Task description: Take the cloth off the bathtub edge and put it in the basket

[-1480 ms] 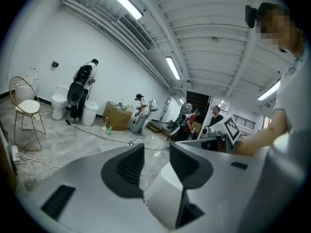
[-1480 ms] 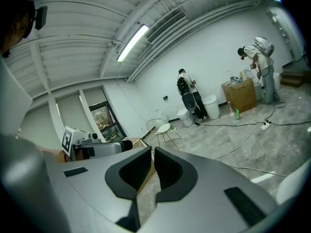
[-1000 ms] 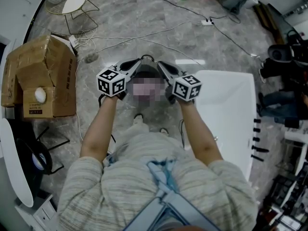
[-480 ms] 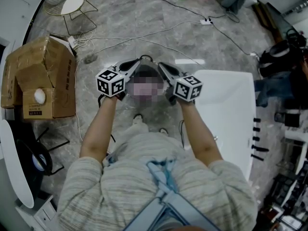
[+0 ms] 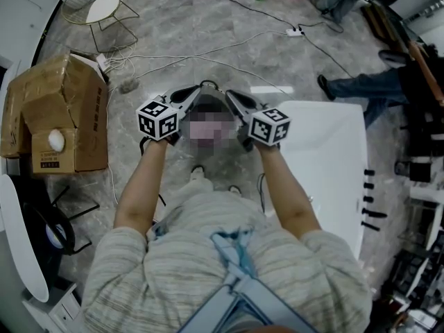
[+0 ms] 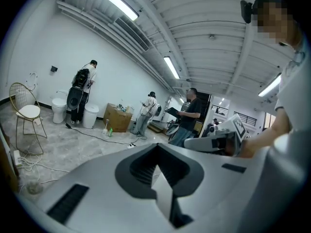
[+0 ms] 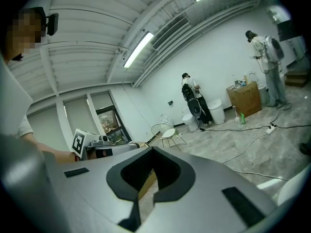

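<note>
A person holds the left tool (image 5: 202,87) and right tool (image 5: 229,94) side by side beside the bathtub (image 5: 326,159), each with its jaws pressed together and gripping nothing.

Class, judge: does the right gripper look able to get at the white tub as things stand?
Probably yes. The right gripper, shut and empty, is held up just beside the tub, and nothing shows between them; it would have to swing right and down.

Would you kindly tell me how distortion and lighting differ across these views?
Head view: evenly lit, sharp, mildly curved at the edges. Left gripper view: strong fisheye, black corners, ceiling light strip blown out. Right gripper view: same fisheye, ceiling lamp glaring.
</note>
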Tool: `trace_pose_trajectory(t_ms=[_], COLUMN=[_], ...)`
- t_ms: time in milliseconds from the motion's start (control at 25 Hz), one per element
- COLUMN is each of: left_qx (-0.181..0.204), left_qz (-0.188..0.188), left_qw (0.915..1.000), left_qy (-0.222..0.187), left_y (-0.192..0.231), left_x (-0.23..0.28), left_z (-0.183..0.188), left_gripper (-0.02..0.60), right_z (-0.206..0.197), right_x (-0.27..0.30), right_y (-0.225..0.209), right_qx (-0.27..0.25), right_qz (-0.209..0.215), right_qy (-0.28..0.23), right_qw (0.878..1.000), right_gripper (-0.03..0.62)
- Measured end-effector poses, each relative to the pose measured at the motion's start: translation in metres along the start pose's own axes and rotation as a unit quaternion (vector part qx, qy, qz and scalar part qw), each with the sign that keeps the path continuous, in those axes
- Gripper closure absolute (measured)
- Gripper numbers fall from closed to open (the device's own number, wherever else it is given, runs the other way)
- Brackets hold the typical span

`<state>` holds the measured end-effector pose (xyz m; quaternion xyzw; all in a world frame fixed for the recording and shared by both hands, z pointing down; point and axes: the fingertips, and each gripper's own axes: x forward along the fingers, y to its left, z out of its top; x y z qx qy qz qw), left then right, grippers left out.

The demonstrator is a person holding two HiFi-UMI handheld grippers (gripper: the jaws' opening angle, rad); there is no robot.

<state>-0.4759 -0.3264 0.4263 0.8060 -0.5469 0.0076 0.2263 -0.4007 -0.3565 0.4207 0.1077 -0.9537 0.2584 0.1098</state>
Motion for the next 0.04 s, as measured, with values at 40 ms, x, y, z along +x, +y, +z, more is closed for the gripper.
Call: trace_pose_trajectory(t_ms=[40], left_qx=[0.0], left_qz=[0.0], left_qw=[1.0], left_qy=[0.0], left_y=[-0.0005], left_x=[0.0003], left_z=[0.0004], left_gripper=[0.578], right_z=[0.0003], right_x=[-0.0004], right_y=[0.0001], right_qx=[-0.001], right_qz=[0.001], right_qy=[0.001], right_qw=[1.0], right_gripper=[0.592])
